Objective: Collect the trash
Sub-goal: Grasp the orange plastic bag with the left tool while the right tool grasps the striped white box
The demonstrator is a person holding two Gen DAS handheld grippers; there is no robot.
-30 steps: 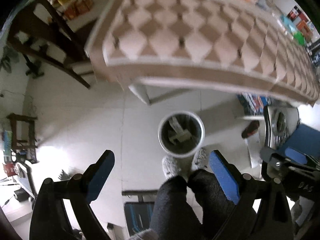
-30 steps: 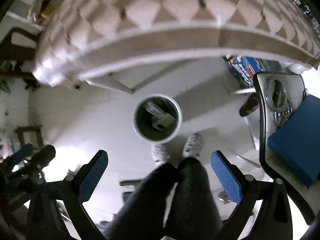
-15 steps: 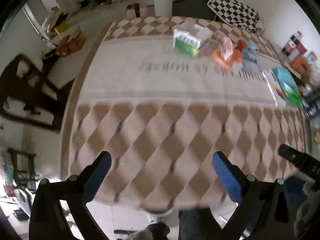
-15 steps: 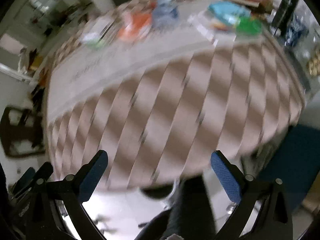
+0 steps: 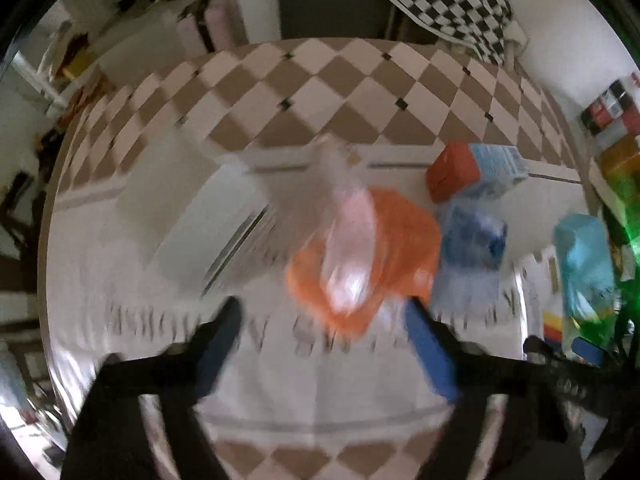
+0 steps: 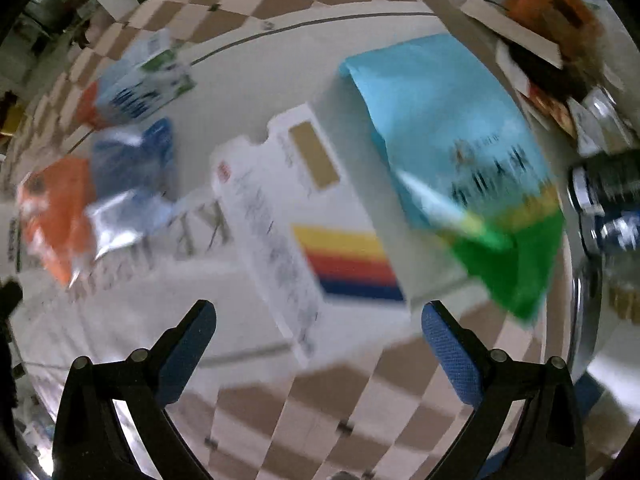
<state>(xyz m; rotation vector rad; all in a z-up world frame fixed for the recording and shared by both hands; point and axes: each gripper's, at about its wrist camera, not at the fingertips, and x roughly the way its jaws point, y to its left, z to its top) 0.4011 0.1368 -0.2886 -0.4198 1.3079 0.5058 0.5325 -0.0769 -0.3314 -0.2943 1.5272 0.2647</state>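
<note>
Trash lies on a table with a checkered cloth [image 5: 304, 92]. In the left wrist view my left gripper [image 5: 324, 332] is open and empty, just short of an orange wrapper [image 5: 400, 248] with a clear plastic bag [image 5: 352, 240] on it. A blue wrapper [image 5: 472, 240], a red and blue carton [image 5: 476, 168] and a cyan and green bag [image 5: 584, 264] lie to the right. In the right wrist view my right gripper [image 6: 316, 336] is open and empty above a white striped box [image 6: 304, 216], beside the cyan and green bag [image 6: 460, 128].
A flat white box [image 5: 200, 224] lies left of the orange wrapper. Dark cans [image 6: 608, 200] and an orange box [image 6: 556, 4] stand at the table's right side. A checkered chair [image 5: 440, 0] stands behind the table. The frames are motion-blurred.
Both grippers have swung up from over the floor bin to the tabletop and moved in close over the trash. Both stay open and empty.
</note>
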